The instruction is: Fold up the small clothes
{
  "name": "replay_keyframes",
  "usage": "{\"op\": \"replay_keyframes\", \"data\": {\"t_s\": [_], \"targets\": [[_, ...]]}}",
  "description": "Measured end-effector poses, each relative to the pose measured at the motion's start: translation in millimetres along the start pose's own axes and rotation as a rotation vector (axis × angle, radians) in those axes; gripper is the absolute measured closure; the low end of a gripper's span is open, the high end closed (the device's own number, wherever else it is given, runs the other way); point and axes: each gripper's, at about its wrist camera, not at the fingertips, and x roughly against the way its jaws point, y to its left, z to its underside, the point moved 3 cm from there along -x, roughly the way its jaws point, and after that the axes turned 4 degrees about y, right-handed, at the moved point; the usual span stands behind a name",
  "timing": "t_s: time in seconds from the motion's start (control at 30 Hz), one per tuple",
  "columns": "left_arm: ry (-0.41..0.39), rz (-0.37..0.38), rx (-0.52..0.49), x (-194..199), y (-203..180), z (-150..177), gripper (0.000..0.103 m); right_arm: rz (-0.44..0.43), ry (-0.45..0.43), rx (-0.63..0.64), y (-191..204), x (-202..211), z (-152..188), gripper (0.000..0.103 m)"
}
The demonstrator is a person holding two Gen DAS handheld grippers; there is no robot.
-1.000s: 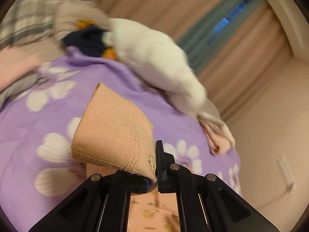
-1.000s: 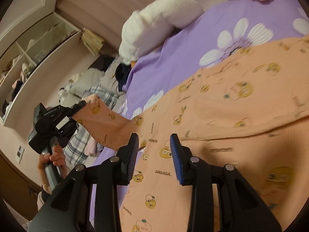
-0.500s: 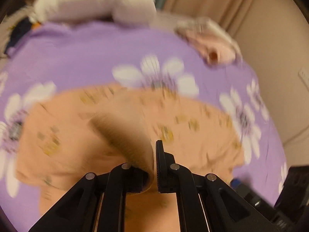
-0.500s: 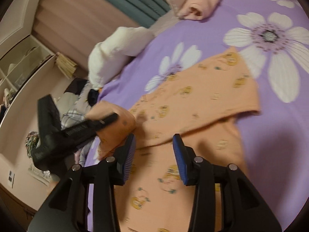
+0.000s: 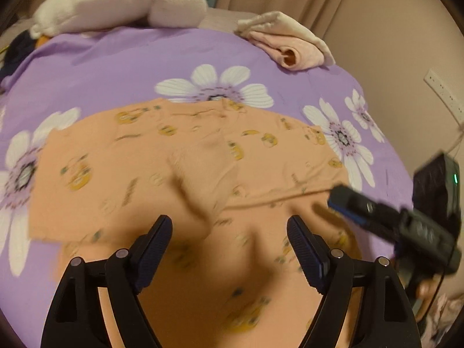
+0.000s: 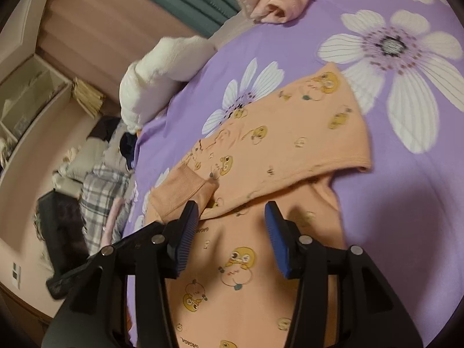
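An orange child's top [image 5: 162,156] with yellow cartoon prints lies on the purple flowered bed cover [image 5: 121,66]. Its sleeve with the ribbed cuff [image 5: 197,174] is folded across the body. My left gripper [image 5: 229,243] is open and empty just above the garment, behind the cuff. In the right wrist view the top [image 6: 290,145] and the cuff [image 6: 179,191] lie ahead of my right gripper [image 6: 232,232], which is open and empty over the garment's body. The right gripper also shows at the right in the left wrist view [image 5: 385,217].
A white plush blanket [image 5: 124,3] and a rolled pink garment [image 5: 290,49] lie at the far edge of the bed. A plaid cloth [image 6: 101,191] and dark clothes [image 6: 127,148] lie off the bed's left side, below a shelf unit [image 6: 26,92].
My left gripper carried the sleeve over the body, opened and let the cuff go; it now lies flat on the top. My right gripper stayed open and shifted a little.
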Motion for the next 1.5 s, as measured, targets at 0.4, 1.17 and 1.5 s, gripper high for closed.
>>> {"op": "replay_keyframes", "data": {"t_s": [0.4,1.17,1.5], "targets": [[-0.046,0.000,0.175,44.7,65.4,51.4,0.022,0.125,0.182,0.294,98.8,-97.4,11.2,0.046],[-0.044,0.071,0.322,55.2,102.3,87.1,0.021,0.035,0.032,-0.072,16.4,-43.9,32.8,0.043],[-0.048,0.051,0.361,62.0,115.1,97.5,0.021,0.171,0.132,0.085,46.7,-67.4,31.9,0.097]]}}
